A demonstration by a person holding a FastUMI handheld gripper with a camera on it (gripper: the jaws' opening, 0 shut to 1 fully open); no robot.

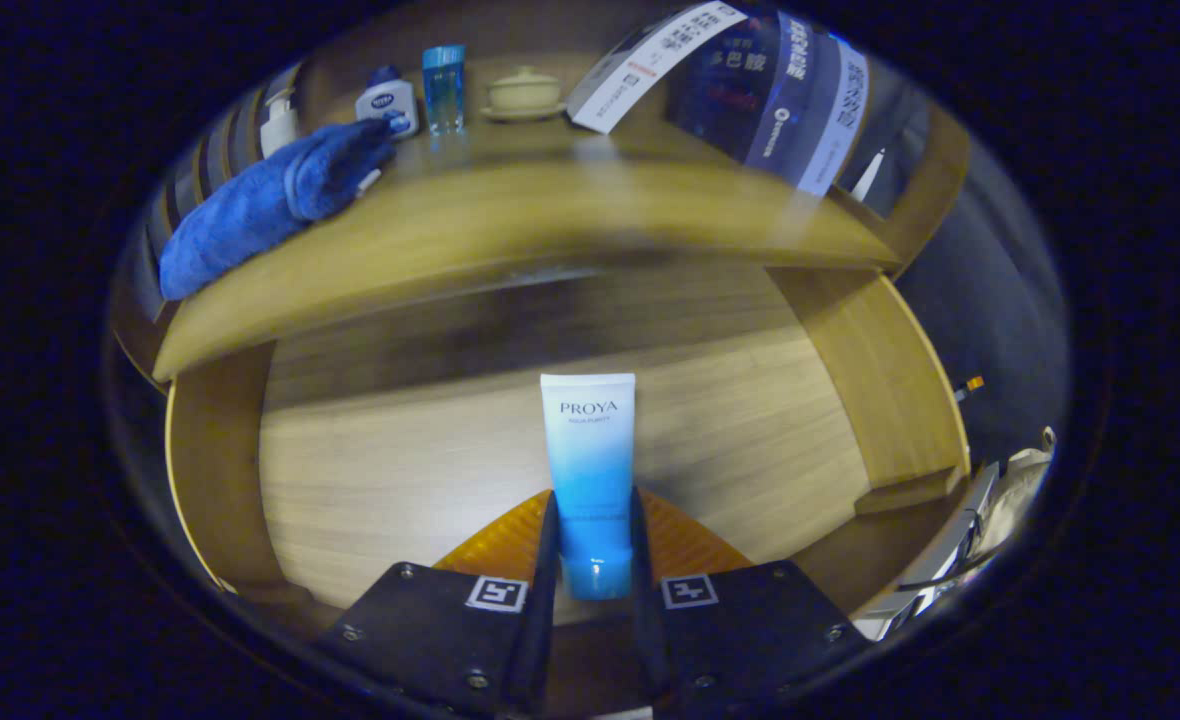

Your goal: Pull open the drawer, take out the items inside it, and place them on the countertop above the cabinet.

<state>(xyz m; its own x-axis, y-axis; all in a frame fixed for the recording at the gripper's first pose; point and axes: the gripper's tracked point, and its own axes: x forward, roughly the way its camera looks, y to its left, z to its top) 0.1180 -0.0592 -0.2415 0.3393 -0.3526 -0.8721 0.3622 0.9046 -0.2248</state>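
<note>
my gripper [592, 540] from the rider cam, two chunky flat finger blocks, a small square black-and-white tag marker on each, few round screw heads along the edges, ribbed wedge-shaped inner pieces

The gripper's [590, 560] fingers [548, 540] are covering both side edges of the blue tube's [588, 470] lower end, and the tube is hiding part of the drawer floor [400, 470] behind it. The countertop [510, 230] is smearing with blur along its front edge. A blue towel [270, 205] is hiding the base of a pump bottle [278, 120]. The large packet [750, 85] is running out of view at the top.
</note>
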